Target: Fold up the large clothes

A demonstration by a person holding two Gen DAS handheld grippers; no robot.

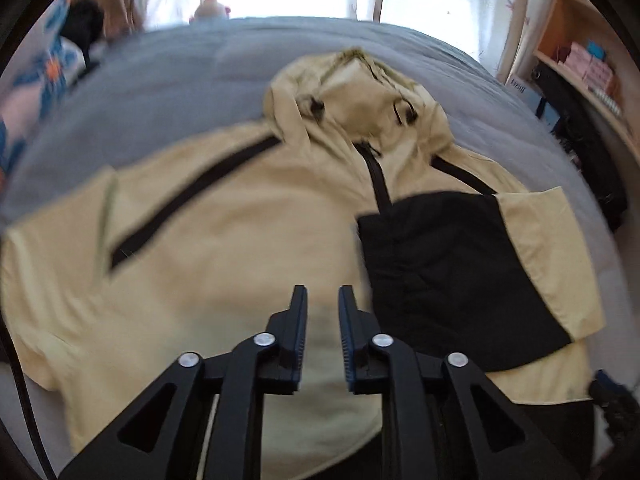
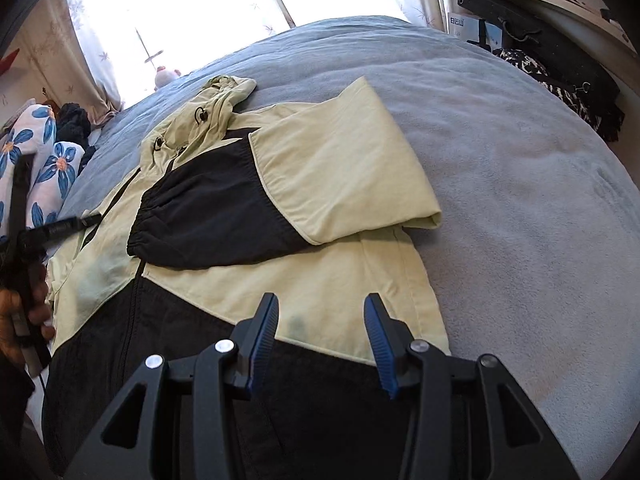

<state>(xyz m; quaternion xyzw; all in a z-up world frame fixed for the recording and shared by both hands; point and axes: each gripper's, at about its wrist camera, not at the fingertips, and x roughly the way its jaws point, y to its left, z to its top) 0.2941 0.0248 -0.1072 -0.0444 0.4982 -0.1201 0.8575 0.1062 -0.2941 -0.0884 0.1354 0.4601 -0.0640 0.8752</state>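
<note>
While the pale yellow and black hooded jacket lay on the grey bedspread, its black-cuffed sleeve folded across toward nine o'clock, left gripper was held narrowly parted and right gripper wider, both empty above the cloth, probably for the next fold.

Daylight floods in from the curtained window at the top of both frames, blown out to white glare. The left wrist view is smeared by motion blur; the right is sharp. Fisheye curvature bends the bed, and the corners go black.
</note>
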